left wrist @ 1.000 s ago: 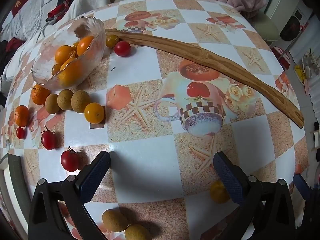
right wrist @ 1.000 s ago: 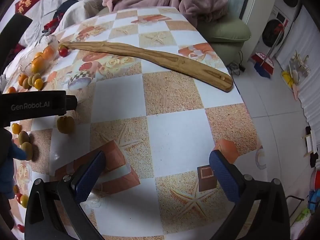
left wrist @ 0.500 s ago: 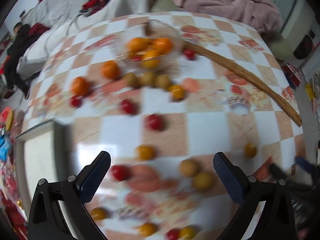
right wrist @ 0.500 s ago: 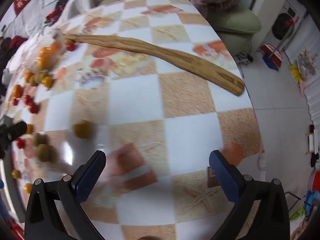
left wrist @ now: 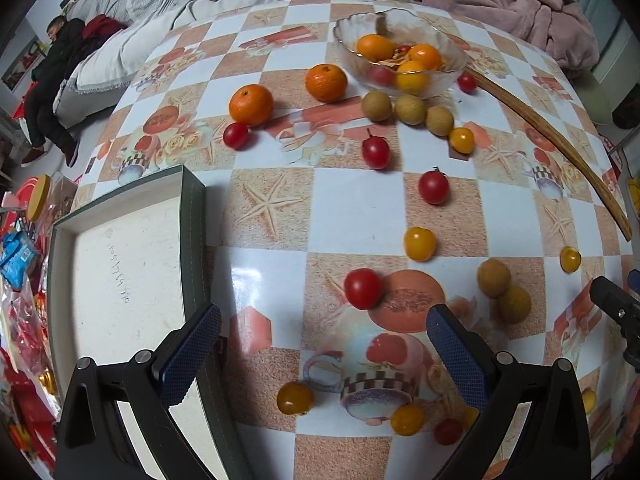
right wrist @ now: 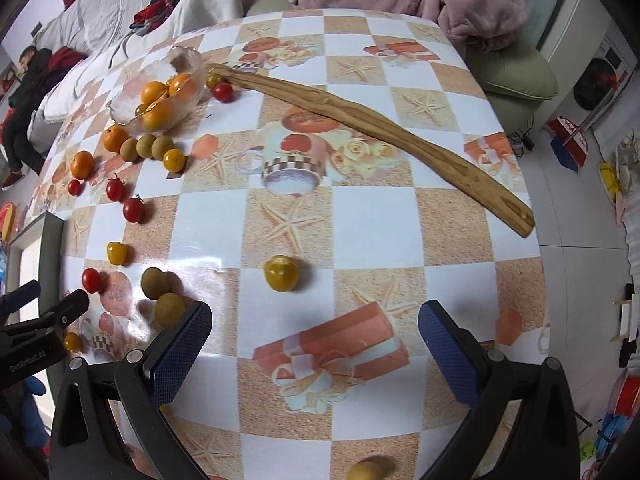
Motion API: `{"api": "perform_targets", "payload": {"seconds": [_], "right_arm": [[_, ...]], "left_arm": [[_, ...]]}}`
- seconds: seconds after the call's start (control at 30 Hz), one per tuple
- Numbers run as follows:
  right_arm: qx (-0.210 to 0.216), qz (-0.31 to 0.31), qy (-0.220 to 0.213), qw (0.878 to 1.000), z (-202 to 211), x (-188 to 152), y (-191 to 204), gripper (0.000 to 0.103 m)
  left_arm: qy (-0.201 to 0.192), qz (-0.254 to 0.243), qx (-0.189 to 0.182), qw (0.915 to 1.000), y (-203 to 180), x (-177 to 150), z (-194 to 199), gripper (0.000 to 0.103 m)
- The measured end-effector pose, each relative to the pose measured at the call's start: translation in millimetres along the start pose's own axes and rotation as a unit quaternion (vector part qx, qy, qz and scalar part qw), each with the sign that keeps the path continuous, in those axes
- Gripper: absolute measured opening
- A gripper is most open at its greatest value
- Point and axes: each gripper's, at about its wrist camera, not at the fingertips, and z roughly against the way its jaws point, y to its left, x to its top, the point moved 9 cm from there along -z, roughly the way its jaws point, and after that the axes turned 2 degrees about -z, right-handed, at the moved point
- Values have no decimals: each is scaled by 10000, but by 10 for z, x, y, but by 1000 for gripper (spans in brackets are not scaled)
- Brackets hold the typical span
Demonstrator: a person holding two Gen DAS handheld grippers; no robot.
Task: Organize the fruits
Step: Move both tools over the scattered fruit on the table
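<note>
While both grippers hang wide open and empty above it, the round table in a checked orange-and-white oilcloth point(right wrist: 372, 216) carries nearly all the fruit loose, so the sorting looks barely begun. At its left edge lies a shallow grey-rimmed rectangular tray with a white floor point(left wrist: 120, 264), bare, just beside the left gripper point(left wrist: 320, 356). A long curved strip of brown wood point(right wrist: 360, 120) runs across the far side, one end by the clear scalloped glass bowl point(left wrist: 448, 46), which holds a few oranges. Two mandarins point(left wrist: 326, 82) sit near the bowl.

The relation that matters: a small red cherry tomato point(left wrist: 363, 288) lies just ahead of the left gripper, between the lines of its fingers, with the tray immediately to its left. The right gripper point(right wrist: 316, 352) has a small yellow tomato point(right wrist: 281, 278) ahead and slightly left of centre. Being round, neither fruit sets a grip axis; the left is probably nearer a pick.
</note>
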Motion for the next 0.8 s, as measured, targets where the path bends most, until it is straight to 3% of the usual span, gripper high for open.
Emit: {"api": "perform_targets", "payload": {"seconds": [0.8], "right_arm": [[145, 8, 219, 9997, -40, -25, 122, 103]], "left_arm": [[223, 56, 35, 9997, -73, 137, -40, 103]]}}
